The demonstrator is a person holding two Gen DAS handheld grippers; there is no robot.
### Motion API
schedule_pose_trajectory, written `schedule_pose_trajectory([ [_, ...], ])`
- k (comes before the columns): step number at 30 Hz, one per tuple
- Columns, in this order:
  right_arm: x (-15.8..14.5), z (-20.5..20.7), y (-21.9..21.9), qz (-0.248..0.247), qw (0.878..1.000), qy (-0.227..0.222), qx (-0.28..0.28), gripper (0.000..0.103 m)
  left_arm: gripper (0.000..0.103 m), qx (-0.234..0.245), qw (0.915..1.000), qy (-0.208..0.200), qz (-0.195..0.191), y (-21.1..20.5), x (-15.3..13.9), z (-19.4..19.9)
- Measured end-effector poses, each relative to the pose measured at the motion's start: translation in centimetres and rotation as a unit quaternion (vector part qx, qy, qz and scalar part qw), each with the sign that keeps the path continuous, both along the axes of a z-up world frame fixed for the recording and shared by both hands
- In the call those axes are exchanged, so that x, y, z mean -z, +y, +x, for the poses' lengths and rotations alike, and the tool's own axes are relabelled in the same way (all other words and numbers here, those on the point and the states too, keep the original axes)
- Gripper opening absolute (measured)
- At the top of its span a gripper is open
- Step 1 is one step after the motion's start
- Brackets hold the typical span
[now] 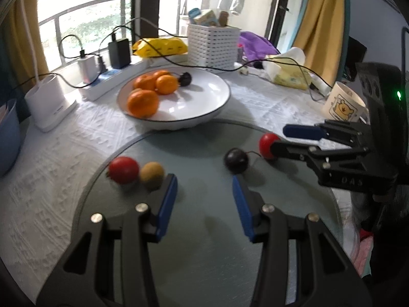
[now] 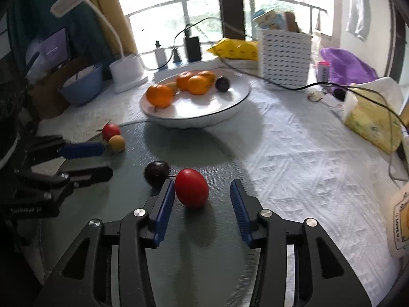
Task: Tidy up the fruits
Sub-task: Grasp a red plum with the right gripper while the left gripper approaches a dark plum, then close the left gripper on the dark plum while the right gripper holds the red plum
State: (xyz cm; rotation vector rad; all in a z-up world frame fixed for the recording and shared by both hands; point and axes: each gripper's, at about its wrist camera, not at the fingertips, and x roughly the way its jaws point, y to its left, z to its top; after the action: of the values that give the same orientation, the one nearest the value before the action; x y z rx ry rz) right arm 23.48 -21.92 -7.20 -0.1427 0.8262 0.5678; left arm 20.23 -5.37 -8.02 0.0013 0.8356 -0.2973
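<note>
In the left wrist view my left gripper (image 1: 203, 181) stands open over a round grey-green mat (image 1: 199, 148), nothing between its blue pads. Just left of its left finger lie a red tomato (image 1: 124, 170) and a brown fruit (image 1: 152, 175). A dark plum (image 1: 235, 160) lies ahead of its right finger. My right gripper (image 2: 202, 184) is open around a red fruit (image 2: 191, 188); the fruit rests on the mat against the left pad, with the right pad clear of it. Beyond stands a white plate (image 2: 237, 102) with several oranges (image 2: 196, 84) and a dark plum (image 2: 222, 84).
A white slotted basket (image 1: 212, 46), power strip with chargers (image 1: 112, 79) and cables line the window side. A blue bowl (image 2: 81, 87) and white lamp base (image 2: 126, 73) stand left. A cartoon mug (image 1: 342, 105) and yellow tissue pack (image 2: 370, 122) sit right. A white textured cloth (image 2: 294, 153) covers the table.
</note>
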Motion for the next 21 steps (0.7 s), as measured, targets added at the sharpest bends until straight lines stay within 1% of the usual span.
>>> schedule_pose_trajectory([
  [4, -0.3, 0.4, -0.8, 0.003, 1.000, -0.005, 0.013, 0.048, 0.047, 0.019, 0.9998, 0.000, 0.006, -1.3, 0.1, 0.4],
  [6, -0.3, 0.5, -0.8, 0.005, 1.000, -0.005, 0.007, 0.048, 0.047, 0.029, 0.9996, 0.002, 0.005, -1.9, 0.3, 1.0],
  [10, 0.3, 0.8, 0.1, 0.005, 1.000, 0.004, -0.011, 0.048, 0.047, 0.025, 0.9996, 0.011, 0.009, -2.4, 1.0, 2.4],
  [12, 0.5, 0.9, 0.5, -0.001, 1.000, 0.001, -0.014, 0.047, 0.047, 0.030, 0.9994, 0.007, 0.012, -2.7, 1.0, 2.8],
  [13, 0.5, 0.9, 0.6, -0.001, 1.000, 0.001, -0.016, 0.045, 0.047, 0.033, 0.9993, 0.005, 0.015, -2.9, 1.1, 3.0],
  [14, 0.6, 1.1, 0.6, 0.000, 1.000, 0.002, -0.016, 0.040, 0.047, 0.037, 0.9991, 0.003, 0.020, -3.0, 1.1, 3.1],
  [18, 1.0, 2.0, 0.3, 0.004, 1.000, 0.015, -0.006, 0.036, 0.046, 0.058, 0.9976, 0.004, 0.038, -3.8, 1.6, 3.7],
  [19, 1.0, 2.2, 0.1, 0.008, 1.000, 0.018, -0.003, 0.033, 0.044, 0.064, 0.9970, 0.006, 0.042, -4.1, 1.6, 3.8],
  [20, 1.1, 2.3, 0.1, 0.010, 1.000, 0.020, -0.002, 0.032, 0.043, 0.070, 0.9963, 0.011, 0.050, -4.3, 1.8, 4.0],
  [21, 1.1, 2.4, 0.0, 0.014, 1.000, 0.021, -0.001, 0.032, 0.039, 0.070, 0.9958, 0.015, 0.056, -4.5, 2.0, 4.2],
])
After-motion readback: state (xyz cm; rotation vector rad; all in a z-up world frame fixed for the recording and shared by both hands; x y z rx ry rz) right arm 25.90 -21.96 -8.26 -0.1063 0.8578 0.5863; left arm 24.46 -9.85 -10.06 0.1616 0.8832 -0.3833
